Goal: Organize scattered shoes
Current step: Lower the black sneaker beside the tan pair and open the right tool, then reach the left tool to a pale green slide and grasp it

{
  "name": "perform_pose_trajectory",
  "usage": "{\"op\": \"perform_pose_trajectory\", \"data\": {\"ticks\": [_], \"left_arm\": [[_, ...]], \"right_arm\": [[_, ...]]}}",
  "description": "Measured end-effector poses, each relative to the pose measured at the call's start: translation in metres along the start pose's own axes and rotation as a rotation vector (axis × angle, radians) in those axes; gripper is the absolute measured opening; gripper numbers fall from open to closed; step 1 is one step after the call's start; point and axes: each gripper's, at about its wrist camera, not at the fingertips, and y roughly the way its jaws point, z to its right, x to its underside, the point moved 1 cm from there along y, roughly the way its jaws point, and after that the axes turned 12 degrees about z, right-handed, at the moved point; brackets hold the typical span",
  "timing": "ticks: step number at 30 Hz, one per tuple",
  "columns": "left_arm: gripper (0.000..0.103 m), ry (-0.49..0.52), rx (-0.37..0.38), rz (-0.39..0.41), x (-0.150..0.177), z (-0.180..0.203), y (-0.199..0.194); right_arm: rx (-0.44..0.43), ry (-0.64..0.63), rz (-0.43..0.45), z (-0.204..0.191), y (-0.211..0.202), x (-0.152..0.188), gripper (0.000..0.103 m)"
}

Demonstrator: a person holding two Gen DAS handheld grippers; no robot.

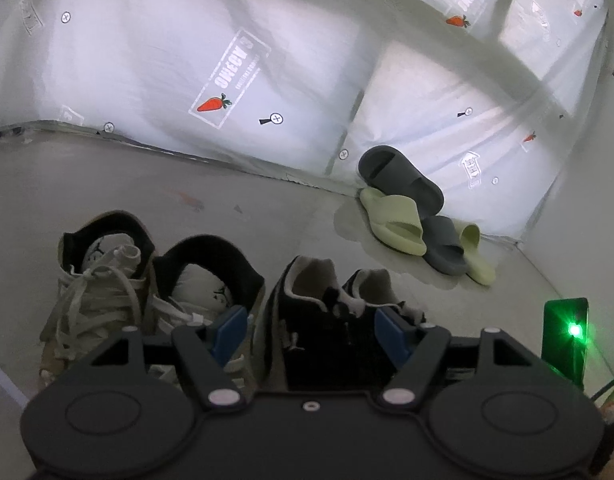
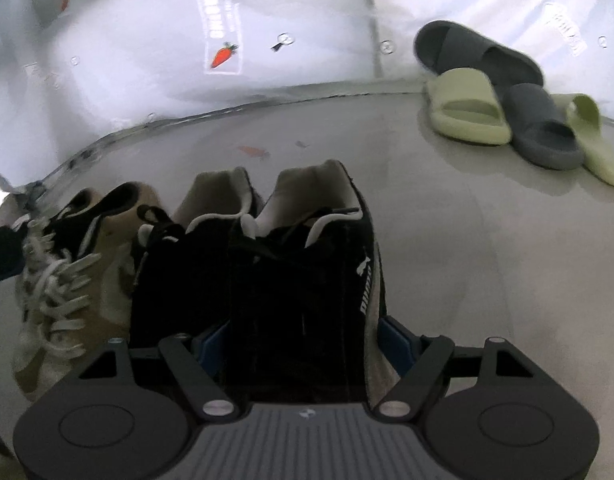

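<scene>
Left gripper: fingers spread around one black sneaker; contact not discernible. Right gripper: fingers pinching the other black sneaker on the floor, beside tan sneakers. Slippers heaped by the wall.

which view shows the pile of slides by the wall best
The right wrist view: the slides sit larger there, and all four, two grey and two pale green, are easy to separate. The left wrist view shows the same pile smaller and farther off, with the far green one mostly hidden behind a grey one.
</scene>
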Motion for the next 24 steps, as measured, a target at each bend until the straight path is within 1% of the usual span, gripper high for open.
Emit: {"op": "perform_pose_trajectory", "data": {"ticks": [2, 6, 7, 8, 9, 11, 13, 15, 17, 18, 19, 21, 24], "left_arm": [[0.072, 0.008, 0.007, 0.006, -0.001, 0.002, -0.001], [0.074, 0.038, 0.020, 0.018, -0.003, 0.011, -0.003], [0.076, 0.044, 0.025, 0.022, -0.003, 0.013, -0.004], [0.078, 0.049, 0.031, 0.026, -0.004, 0.015, -0.004], [0.080, 0.050, 0.036, 0.029, -0.004, 0.018, -0.004], [0.081, 0.046, 0.044, 0.031, -0.003, 0.023, -0.001], [0.083, 0.035, 0.055, 0.028, -0.001, 0.029, 0.005], [0.083, 0.021, 0.081, 0.009, 0.002, 0.038, 0.013], [0.085, 0.011, 0.115, -0.019, 0.006, 0.049, 0.023], [0.100, 0.017, 0.138, -0.038, 0.008, 0.056, 0.027], [0.103, 0.031, 0.160, -0.054, 0.010, 0.064, 0.030], [0.103, 0.070, 0.187, -0.059, 0.012, 0.084, 0.038], [0.103, 0.080, 0.216, -0.058, 0.016, 0.117, 0.051]], "right_arm": [[-0.006, -0.017, 0.002, -0.003, 0.000, 0.000, 0.080], [-0.026, 0.017, 0.019, 0.005, -0.008, -0.001, 0.081], [-0.026, 0.035, 0.043, 0.008, -0.017, -0.001, 0.084], [-0.017, 0.044, 0.066, 0.011, -0.026, -0.002, 0.097], [0.002, 0.038, 0.091, 0.013, -0.035, -0.002, 0.102], [0.038, 0.000, 0.145, 0.018, -0.054, -0.003, 0.102], [0.077, -0.031, 0.171, 0.026, -0.070, -0.004, 0.103], [0.128, -0.037, 0.201, 0.040, -0.086, -0.007, 0.103], [0.192, -0.002, 0.225, 0.057, -0.100, -0.009, 0.103], [0.210, 0.016, 0.232, 0.065, -0.104, -0.009, 0.103], [0.237, 0.045, 0.241, 0.078, -0.112, -0.009, 0.103], [0.282, 0.085, 0.255, 0.104, -0.126, -0.006, 0.103], [0.337, 0.114, 0.268, 0.133, -0.137, -0.001, 0.103]]}}
